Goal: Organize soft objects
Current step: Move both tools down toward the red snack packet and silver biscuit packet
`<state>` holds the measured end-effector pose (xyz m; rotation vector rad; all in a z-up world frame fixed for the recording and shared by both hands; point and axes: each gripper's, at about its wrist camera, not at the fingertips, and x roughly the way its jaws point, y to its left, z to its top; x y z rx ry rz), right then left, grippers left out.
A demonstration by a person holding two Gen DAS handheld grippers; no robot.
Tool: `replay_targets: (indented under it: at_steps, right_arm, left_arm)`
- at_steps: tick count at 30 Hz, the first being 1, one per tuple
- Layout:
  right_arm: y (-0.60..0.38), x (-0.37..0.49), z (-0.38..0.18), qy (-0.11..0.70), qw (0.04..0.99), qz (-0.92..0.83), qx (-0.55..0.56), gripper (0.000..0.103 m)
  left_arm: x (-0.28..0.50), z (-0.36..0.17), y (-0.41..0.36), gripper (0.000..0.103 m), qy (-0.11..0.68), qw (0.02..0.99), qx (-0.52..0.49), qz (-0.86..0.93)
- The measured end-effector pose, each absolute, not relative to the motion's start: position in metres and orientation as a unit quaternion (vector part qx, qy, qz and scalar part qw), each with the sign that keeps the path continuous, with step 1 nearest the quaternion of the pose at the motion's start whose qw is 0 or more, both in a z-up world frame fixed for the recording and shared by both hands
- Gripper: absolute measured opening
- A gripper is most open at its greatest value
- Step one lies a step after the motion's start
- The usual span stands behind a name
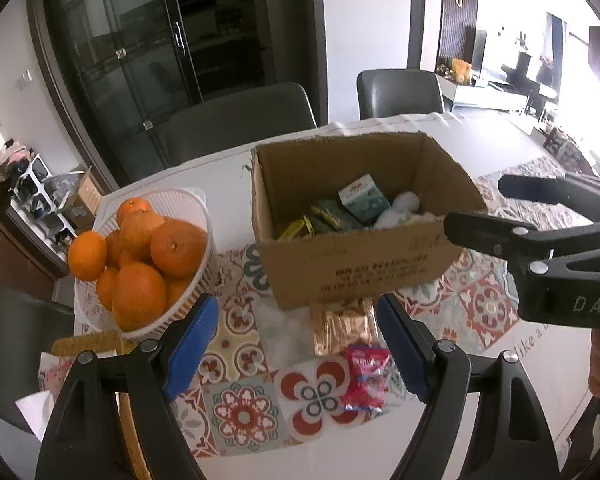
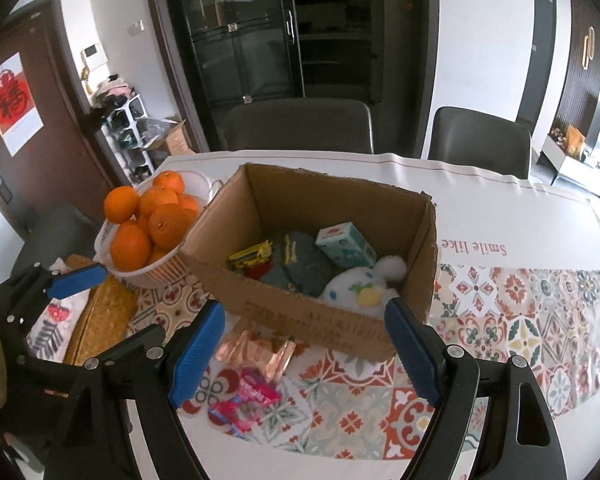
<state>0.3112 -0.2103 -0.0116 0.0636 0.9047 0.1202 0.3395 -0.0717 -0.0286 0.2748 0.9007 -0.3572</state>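
An open cardboard box (image 1: 364, 268) (image 2: 300, 322) stands on the patterned tablecloth. It holds a white plush toy (image 2: 360, 286), a dark green soft item (image 2: 300, 264), a small teal carton (image 2: 346, 244) and yellow packets (image 2: 252, 258). In front of the box lie a copper foil packet (image 1: 342, 324) (image 2: 260, 350) and a pink candy bag (image 1: 366, 376) (image 2: 246, 400). My left gripper (image 1: 296, 348) is open and empty above these. My right gripper (image 2: 304, 352) is open and empty; it also shows at the right of the left wrist view (image 1: 488, 208).
A white basket (image 1: 198, 280) (image 2: 156, 274) of oranges stands left of the box. A woven mat (image 2: 100, 320) and a tissue pack (image 2: 56, 320) lie at the table's left edge. Grey chairs (image 2: 300, 126) stand behind the table.
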Motion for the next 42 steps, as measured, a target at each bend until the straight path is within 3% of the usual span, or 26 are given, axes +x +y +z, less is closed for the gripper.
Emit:
replay_targets:
  at_steps: [15, 42]
  right_arm:
    - [-0.191, 0.281, -0.033, 0.432, 0.895, 0.11, 0.004, 0.083]
    - [-0.191, 0.295, -0.13, 0.476, 0.859, 0.187, 0.036, 0.083]
  left_arm:
    - [0.304, -0.062, -0.067, 0.082, 0.461, 0.858, 0.122, -0.194]
    - [0.294, -0.148, -0.085, 0.081, 0.509, 0.823, 0.084, -0.237]
